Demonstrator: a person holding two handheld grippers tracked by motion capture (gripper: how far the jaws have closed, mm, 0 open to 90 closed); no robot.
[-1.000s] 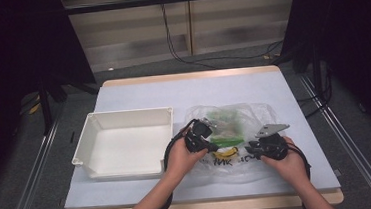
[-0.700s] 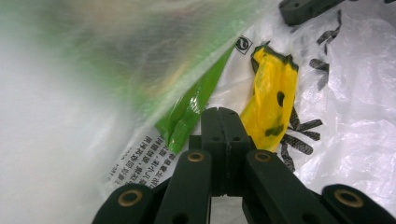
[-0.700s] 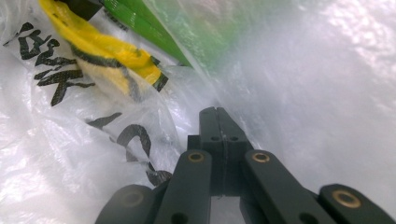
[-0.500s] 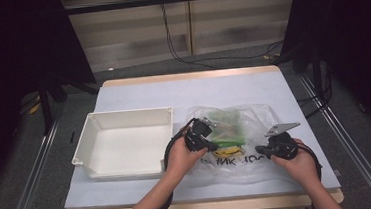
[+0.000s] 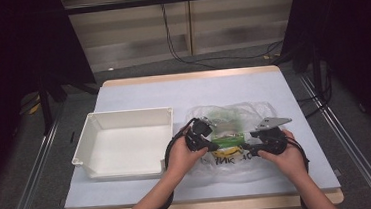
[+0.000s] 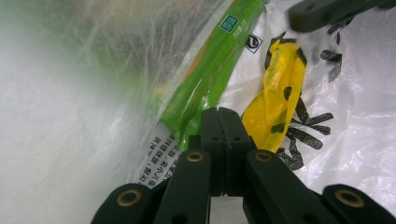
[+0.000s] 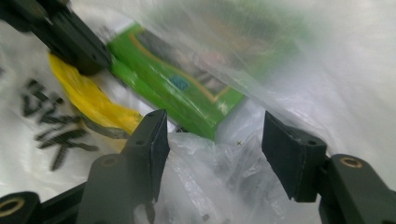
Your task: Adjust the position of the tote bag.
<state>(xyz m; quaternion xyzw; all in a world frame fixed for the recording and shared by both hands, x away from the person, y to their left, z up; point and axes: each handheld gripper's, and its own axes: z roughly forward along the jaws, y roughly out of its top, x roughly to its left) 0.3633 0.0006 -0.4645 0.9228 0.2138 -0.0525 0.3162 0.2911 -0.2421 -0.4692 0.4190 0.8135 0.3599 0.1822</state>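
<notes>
High view: a clear plastic bag (image 5: 234,141) lies on the tabletop (image 5: 192,91) at centre right of the frame, just beside an empty white bin (image 5: 126,144) at centre left. Inside the bag sit a green packet (image 5: 226,142) and a yellow printed strip (image 5: 227,152). The left tongs (image 5: 207,139) rest at the bag's left edge; the right tongs (image 5: 249,148) rest at its lower right.

Left gripper view: the left tongs (image 6: 223,122) are fully closed, jaws pressed together at the lower centre of the frame, apparently pinching a thin fold of bag film; the film between the pads cannot be told for sure. The green packet (image 6: 210,74) runs diagonally above them.

Right gripper view: the right tongs (image 7: 212,140) stand about half open and have just been opening. Crumpled bag film (image 7: 205,158) lies between the jaws, but the pads do not press on it. The green packet (image 7: 182,88) lies beyond, at upper centre.

The step in hand appears to be opening the bag to reach the packet. To do it well, the left tongs should keep the film pinned while the right tongs take a single upper layer near the mouth and draw it away, without catching the packet or both layers.
</notes>
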